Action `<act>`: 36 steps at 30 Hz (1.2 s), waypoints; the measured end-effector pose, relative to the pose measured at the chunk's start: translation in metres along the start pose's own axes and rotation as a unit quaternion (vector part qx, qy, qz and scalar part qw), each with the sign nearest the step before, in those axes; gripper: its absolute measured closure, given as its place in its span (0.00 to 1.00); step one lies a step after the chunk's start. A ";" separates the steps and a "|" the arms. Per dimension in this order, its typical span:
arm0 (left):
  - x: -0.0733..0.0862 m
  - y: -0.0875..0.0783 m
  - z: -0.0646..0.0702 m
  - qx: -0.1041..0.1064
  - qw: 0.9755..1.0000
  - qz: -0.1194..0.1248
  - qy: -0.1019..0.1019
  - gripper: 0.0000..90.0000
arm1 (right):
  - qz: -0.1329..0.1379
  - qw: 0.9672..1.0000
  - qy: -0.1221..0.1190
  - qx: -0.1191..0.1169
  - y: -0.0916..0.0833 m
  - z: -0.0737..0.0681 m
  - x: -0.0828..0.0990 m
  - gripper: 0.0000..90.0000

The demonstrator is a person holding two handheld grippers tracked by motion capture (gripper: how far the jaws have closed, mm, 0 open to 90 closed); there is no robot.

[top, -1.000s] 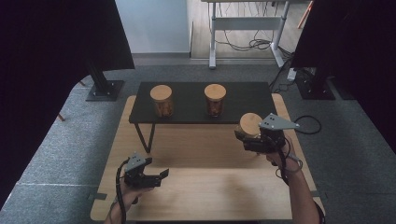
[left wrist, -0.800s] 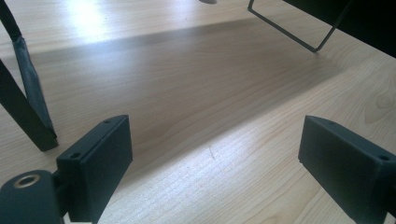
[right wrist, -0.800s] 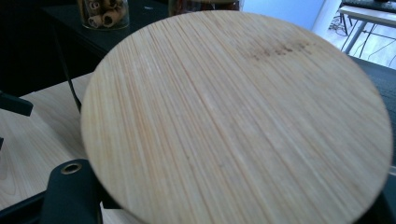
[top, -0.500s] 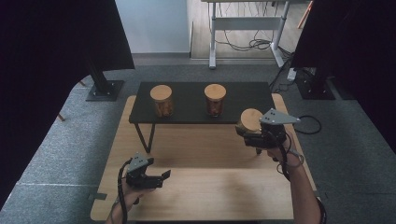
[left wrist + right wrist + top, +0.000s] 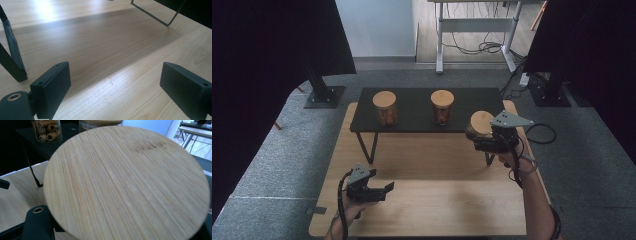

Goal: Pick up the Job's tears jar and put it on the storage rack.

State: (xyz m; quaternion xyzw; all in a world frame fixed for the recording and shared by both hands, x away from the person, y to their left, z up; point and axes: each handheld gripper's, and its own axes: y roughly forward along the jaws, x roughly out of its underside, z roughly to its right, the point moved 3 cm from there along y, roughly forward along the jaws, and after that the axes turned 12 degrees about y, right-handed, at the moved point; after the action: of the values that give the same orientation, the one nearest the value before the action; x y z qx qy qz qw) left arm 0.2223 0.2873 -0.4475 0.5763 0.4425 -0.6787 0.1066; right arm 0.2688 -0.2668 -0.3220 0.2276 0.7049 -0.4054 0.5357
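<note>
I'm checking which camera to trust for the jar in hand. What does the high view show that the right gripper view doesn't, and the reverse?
High view alone: the left gripper, jaws open with nothing between them, low over the wooden table, and the right gripper holding its jar at the black shelf's right end. Right gripper view alone: the grain and a faint mark on the held jar's bamboo lid, and rolled sticks inside the far jar. Both: that lid, shelf and table.
</note>
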 end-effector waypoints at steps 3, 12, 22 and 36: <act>0.000 0.000 0.000 0.000 1.000 -0.001 -0.001 0.10 | -0.001 1.000 0.002 0.003 0.003 0.001 -0.002 0.27; 0.001 -0.001 -0.002 -0.002 1.000 -0.001 -0.002 0.10 | 0.000 1.000 0.003 0.008 0.011 0.004 -0.012 0.27; 0.001 -0.002 -0.003 -0.004 1.000 0.000 -0.001 0.10 | -0.004 1.000 0.009 0.022 0.019 0.007 -0.018 0.27; 0.001 -0.001 -0.004 -0.003 1.000 -0.004 0.000 0.10 | -0.011 0.999 0.014 0.038 0.028 0.010 -0.027 0.27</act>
State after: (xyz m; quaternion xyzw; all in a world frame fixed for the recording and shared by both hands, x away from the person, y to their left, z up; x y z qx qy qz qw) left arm 0.2238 0.2908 -0.4479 0.5746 0.4466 -0.6777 0.1056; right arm 0.3042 -0.2563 -0.3061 0.2455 0.6988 -0.4342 0.5127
